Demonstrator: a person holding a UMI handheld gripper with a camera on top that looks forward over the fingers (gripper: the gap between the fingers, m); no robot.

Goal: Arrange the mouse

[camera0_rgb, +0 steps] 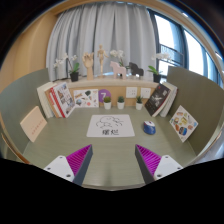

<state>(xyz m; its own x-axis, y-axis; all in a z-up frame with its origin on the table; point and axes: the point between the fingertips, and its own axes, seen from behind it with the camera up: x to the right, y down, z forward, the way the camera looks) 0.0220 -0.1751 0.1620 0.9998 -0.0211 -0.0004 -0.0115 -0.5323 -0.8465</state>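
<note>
Jaws apart, gripper (pixel 113 160) over table (pixel 113 150)

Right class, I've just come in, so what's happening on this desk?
A hand-held gripper hovers above a green desk, fingers open and holding nothing. Ahead of the fingers lies a white mat, with a small blue object, possibly the mouse, beside it. Books and cards lean around the desk's edges.

Well beyond the fingers, a white sheet (pixel 108 125) lies flat on the green table (pixel 60 140). Books (pixel 60 98) and cards (pixel 183 121) lean around it, small potted plants (pixel 121 102) stand behind it, and pale curtains (pixel 100 35) hang beyond the table.
</note>
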